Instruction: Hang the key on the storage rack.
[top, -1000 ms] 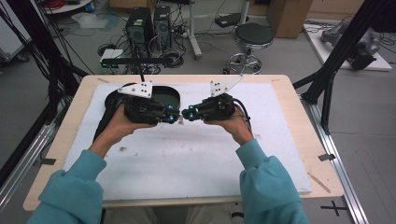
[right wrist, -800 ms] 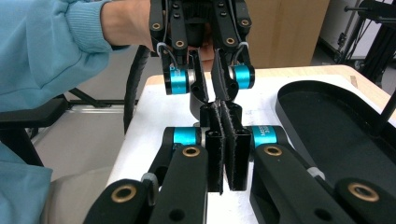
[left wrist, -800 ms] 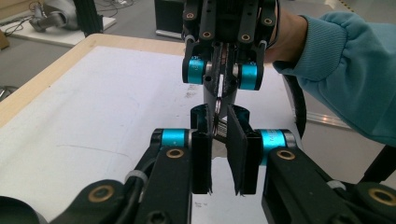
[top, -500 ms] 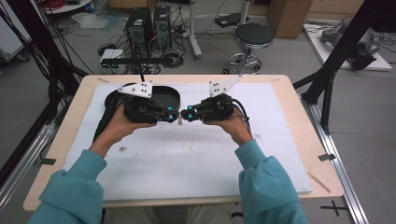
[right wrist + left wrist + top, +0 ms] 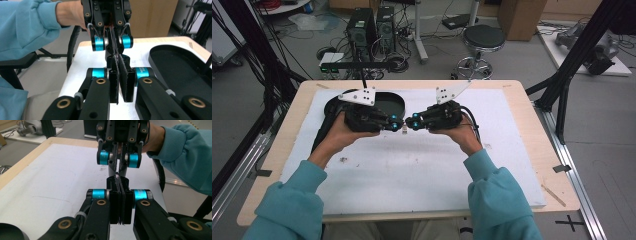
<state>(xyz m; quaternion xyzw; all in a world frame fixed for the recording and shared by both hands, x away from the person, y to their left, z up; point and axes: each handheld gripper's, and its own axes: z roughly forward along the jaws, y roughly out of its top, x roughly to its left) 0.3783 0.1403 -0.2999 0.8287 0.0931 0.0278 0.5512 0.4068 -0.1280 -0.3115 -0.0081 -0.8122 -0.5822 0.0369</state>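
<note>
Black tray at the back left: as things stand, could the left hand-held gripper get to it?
Probably yes. The black tray lies on the white mat just behind the left hand-held gripper, with nothing between them. That gripper's jaws are shut, tip to tip with the right hand-held gripper.

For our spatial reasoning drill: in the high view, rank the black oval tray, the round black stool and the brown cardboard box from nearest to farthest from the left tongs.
1. Black oval tray, just behind the left tongs.
2. Round black stool, beyond the table, to the right.
3. Brown cardboard box, far right corner.

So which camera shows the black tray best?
The right gripper view: the black tray sits close, rim and inside plain. In the high view the left tool covers part; the left gripper view catches a corner.
</note>
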